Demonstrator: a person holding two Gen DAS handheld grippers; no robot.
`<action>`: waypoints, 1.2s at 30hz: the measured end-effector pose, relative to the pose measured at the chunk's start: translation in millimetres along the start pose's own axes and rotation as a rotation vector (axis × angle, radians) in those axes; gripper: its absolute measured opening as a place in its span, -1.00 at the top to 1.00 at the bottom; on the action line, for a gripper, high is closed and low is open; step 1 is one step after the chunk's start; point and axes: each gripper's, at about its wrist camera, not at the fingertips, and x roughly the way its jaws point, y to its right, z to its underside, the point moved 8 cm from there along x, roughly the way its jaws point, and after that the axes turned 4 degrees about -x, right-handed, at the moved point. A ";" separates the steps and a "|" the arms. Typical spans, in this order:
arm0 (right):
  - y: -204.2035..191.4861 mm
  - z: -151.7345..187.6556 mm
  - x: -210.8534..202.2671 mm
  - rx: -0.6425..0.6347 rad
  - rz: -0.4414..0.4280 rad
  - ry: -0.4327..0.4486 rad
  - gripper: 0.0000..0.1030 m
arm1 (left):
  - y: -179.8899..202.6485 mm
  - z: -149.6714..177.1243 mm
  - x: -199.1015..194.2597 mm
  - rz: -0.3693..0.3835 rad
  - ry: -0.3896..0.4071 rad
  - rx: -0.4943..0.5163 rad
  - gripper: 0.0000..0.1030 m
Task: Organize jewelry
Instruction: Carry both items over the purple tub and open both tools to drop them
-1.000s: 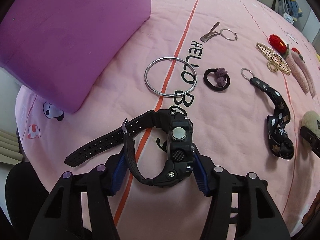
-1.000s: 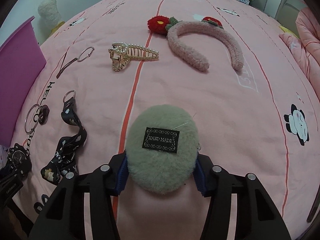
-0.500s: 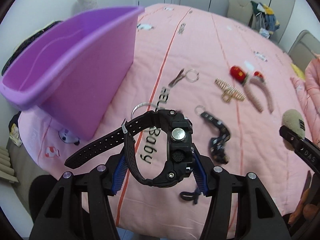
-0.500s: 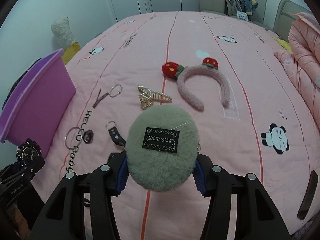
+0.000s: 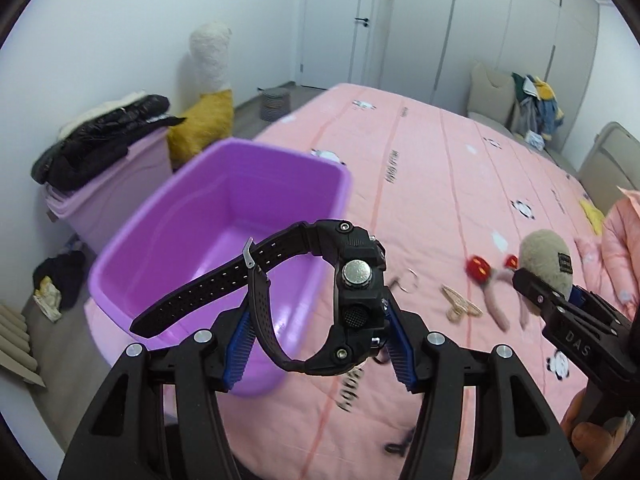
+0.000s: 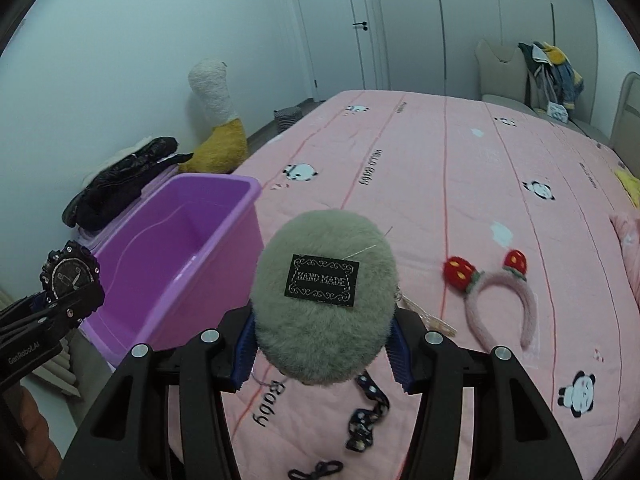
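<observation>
My left gripper (image 5: 318, 344) is shut on a black wristwatch (image 5: 356, 292), held high in the air at the near right corner of an empty purple plastic bin (image 5: 224, 216). The watch strap sticks out to the left. My right gripper (image 6: 320, 344) is shut on a grey fluffy pom-pom (image 6: 324, 300) with a black "HAND MADE" label, lifted above the pink bedspread (image 6: 460, 184). In the right wrist view the bin (image 6: 176, 248) lies left of the pom-pom and the watch (image 6: 70, 276) shows at the far left. The pom-pom (image 5: 544, 264) also appears at the right of the left wrist view.
On the bed lie a pink headband with red strawberries (image 6: 496, 292), a gold hair claw (image 5: 460, 304), a key ring (image 5: 408, 280) and a dark patterned strap (image 6: 364, 420). Left of the bed stand a lilac box with a black jacket (image 5: 108, 136) and a plush goose (image 5: 208, 92).
Both grippers rose well above the bed with the watch and the pom-pom still gripped. The views tipped up, so the bin's inside and the room walls now show.
</observation>
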 end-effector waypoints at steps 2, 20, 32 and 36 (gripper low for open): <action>-23.7 -18.0 9.6 -0.029 -0.041 -0.001 -0.01 | -20.4 -16.9 0.6 -0.032 0.014 -0.014 -0.08; -171.3 -75.3 167.6 -0.210 -0.239 -0.199 -0.01 | -135.9 -31.9 81.3 -0.200 -0.114 -0.167 -0.09; -186.0 -57.5 236.7 -0.260 -0.234 -0.369 -0.01 | -144.4 -18.8 134.5 -0.197 -0.245 -0.219 -0.11; -188.3 -52.8 251.4 -0.276 -0.216 -0.394 -0.02 | -146.9 -10.9 144.6 -0.192 -0.282 -0.253 -0.12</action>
